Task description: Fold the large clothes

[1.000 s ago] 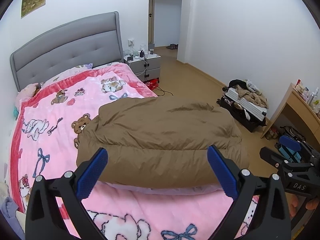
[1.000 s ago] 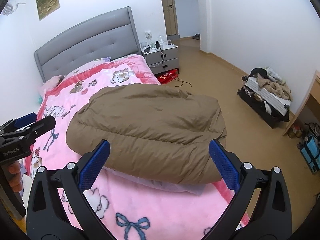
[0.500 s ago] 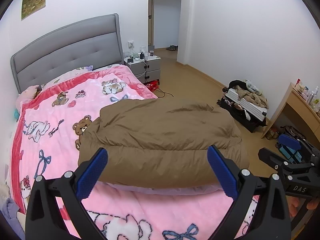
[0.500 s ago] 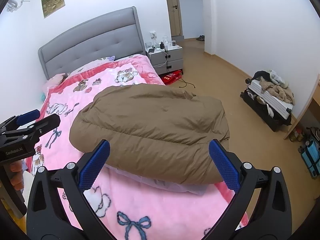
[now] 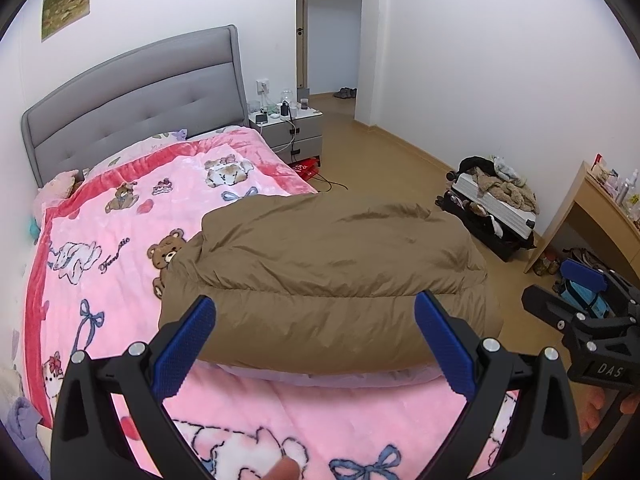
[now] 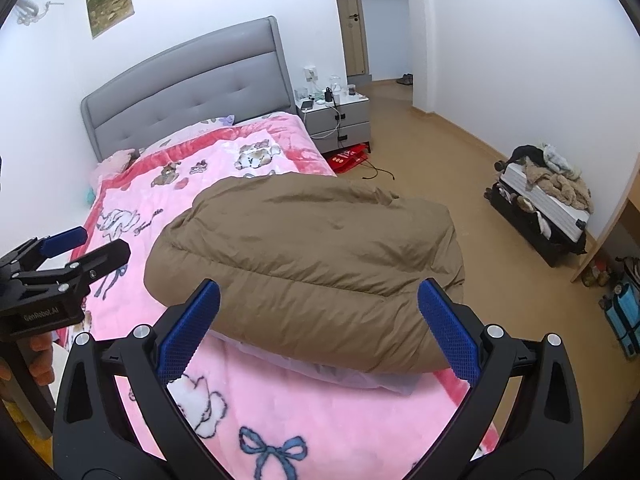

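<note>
A puffy brown down coat (image 5: pixel 332 276) lies folded in a thick bundle on the pink cartoon blanket (image 5: pixel 100 248), near the bed's right edge; a pale lilac lining shows under its near edge. It also shows in the right wrist view (image 6: pixel 312 256). My left gripper (image 5: pixel 316 344) is open and empty, held above the blanket just short of the coat. My right gripper (image 6: pixel 318 328) is open and empty, also just short of the coat. Each gripper appears in the other's view, the right one (image 5: pixel 580 308) and the left one (image 6: pixel 60 256).
A grey padded headboard (image 5: pixel 132 100) stands at the far end, a nightstand (image 5: pixel 288 128) beside it. An open suitcase with clothes (image 5: pixel 496 204) lies on the wooden floor by the right wall. A wooden desk (image 5: pixel 600 216) stands at the right.
Both grippers have drawn back and tilted slightly; the coat sits a little lower and farther in the views. The coat itself has not moved. Both grippers stay open.
</note>
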A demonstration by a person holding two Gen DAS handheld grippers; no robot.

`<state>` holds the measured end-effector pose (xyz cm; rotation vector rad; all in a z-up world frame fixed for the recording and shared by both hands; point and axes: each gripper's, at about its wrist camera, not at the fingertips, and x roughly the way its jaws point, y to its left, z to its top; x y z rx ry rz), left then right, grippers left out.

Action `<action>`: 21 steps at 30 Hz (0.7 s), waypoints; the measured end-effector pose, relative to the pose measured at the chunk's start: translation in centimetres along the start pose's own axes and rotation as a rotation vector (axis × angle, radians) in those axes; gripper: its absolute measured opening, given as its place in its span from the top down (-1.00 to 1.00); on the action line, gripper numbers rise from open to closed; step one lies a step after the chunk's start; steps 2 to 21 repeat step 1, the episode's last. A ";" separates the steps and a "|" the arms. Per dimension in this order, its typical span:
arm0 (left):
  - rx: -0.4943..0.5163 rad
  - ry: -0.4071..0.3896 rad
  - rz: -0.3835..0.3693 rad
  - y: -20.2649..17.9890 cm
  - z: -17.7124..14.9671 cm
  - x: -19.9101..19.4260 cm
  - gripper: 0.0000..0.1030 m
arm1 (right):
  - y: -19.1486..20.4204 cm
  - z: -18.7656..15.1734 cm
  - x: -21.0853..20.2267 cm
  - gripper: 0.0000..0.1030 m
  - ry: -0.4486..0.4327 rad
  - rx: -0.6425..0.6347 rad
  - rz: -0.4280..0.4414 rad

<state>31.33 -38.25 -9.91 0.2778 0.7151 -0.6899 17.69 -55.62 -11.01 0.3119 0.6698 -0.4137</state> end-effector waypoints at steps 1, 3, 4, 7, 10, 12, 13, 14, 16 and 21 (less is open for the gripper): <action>0.000 0.001 0.000 0.0 -0.1 0.0 -0.90 | 0.0 0.1 0.0 -0.84 0.000 0.002 0.003; 0.000 0.001 0.000 0.0 -0.1 0.0 -0.90 | 0.0 0.1 0.0 -0.84 0.000 0.002 0.003; 0.000 0.001 0.000 0.0 -0.1 0.0 -0.90 | 0.0 0.1 0.0 -0.84 0.000 0.002 0.003; 0.000 0.001 0.000 0.0 -0.1 0.0 -0.90 | 0.0 0.1 0.0 -0.84 0.000 0.002 0.003; 0.000 0.001 0.000 0.0 -0.1 0.0 -0.90 | 0.0 0.1 0.0 -0.84 0.000 0.002 0.003; 0.000 0.001 0.000 0.0 -0.1 0.0 -0.90 | 0.0 0.1 0.0 -0.84 0.000 0.002 0.003; 0.000 0.001 0.000 0.0 -0.1 0.0 -0.90 | 0.0 0.1 0.0 -0.84 0.000 0.002 0.003; 0.000 0.001 0.000 0.0 -0.1 0.0 -0.90 | 0.0 0.1 0.0 -0.84 0.000 0.002 0.003; 0.000 0.001 0.000 0.0 -0.1 0.0 -0.90 | 0.0 0.1 0.0 -0.84 0.000 0.002 0.003; 0.000 0.001 0.000 0.0 -0.1 0.0 -0.90 | 0.0 0.1 0.0 -0.84 0.000 0.002 0.003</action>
